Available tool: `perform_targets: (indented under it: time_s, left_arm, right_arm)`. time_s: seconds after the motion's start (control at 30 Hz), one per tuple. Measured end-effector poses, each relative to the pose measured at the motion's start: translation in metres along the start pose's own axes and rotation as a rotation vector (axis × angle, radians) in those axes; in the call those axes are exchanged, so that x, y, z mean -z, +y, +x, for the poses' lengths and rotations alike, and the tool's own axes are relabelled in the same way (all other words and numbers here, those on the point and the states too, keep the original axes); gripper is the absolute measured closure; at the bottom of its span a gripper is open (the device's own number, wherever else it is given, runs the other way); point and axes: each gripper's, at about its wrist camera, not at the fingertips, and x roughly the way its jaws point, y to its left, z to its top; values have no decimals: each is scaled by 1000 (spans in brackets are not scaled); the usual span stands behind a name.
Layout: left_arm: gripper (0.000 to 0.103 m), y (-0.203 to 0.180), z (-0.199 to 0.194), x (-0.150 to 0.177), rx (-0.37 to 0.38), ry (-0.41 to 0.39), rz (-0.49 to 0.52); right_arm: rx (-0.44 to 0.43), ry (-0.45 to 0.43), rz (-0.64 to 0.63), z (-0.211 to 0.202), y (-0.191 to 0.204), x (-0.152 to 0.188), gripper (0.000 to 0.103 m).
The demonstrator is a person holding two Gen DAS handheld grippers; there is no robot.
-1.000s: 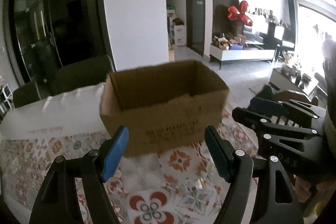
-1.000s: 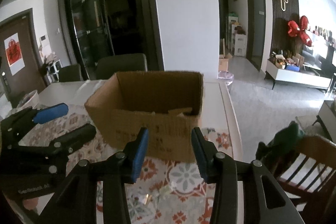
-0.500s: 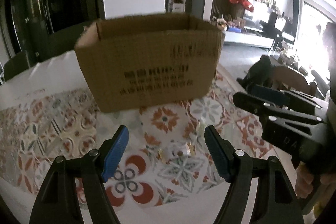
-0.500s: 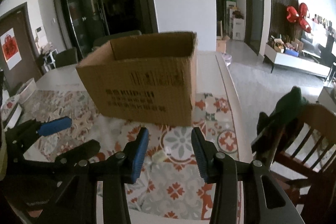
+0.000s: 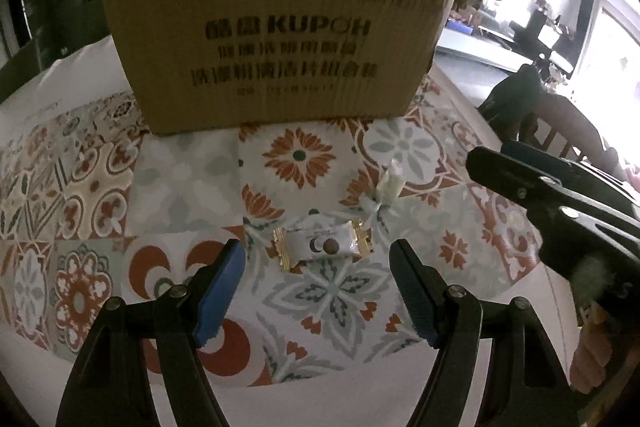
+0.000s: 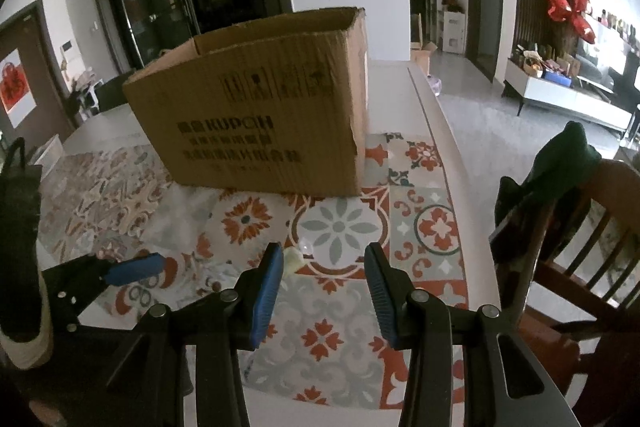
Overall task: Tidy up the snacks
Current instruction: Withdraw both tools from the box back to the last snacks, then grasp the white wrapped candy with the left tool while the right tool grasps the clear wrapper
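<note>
A brown cardboard box [image 5: 276,39] printed KUPOH stands on the patterned tablecloth [image 5: 180,171]; it also shows in the right wrist view [image 6: 260,115]. A silver snack packet with gold ends [image 5: 322,243] lies in front of it, with a pale twisted-wrapper candy [image 5: 386,189] just beyond to the right. My left gripper [image 5: 318,287] is open and empty, hovering just short of the silver packet. My right gripper [image 6: 324,279] is open and empty; the pale candy [image 6: 294,259] peeks out by its left finger. The box's inside is hidden.
The right gripper's body [image 5: 560,195] reaches in at the right of the left wrist view. The left gripper [image 6: 120,273] shows at the left of the right wrist view. A wooden chair with dark cloth [image 6: 568,195] stands off the table's right edge [image 6: 452,147].
Both grippers have dropped from above the box down toward the tablecloth in front of it. The snacks have come into view, now between the left fingers. Both stayed open.
</note>
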Motion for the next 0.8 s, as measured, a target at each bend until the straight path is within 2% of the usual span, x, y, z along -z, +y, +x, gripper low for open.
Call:
perform_targets:
  time_s: [0.27,0.4,0.47,0.57,0.6,0.67,0.8]
  left_arm:
    - [29,-5,18,1,-31,27,6]
    - [30,-5,21,0,-58,13,10]
    - [43,-6,20,2,-70,-3,21]
    - [53,-7,20,3,-76,-22,32]
    - [54,-6,19,4,-69,-29,27]
    - [65,-2,17,3,-48,-39,5]
    - [68,2,15,4,-31,-48,0]
  right_arm:
    - [-5,12,19,8,-7,5,60]
    - [-5,14,23,11,-7,5,60]
    - [-10,14,24,12,-7,6,60]
    - [-14,17,25,14,-6,6,60]
    - [-17,19,25,14,-5,7,60]
    - [-18,23,22,16,-4,7,60]
    - [-21,33,20,19,-1,8,60]
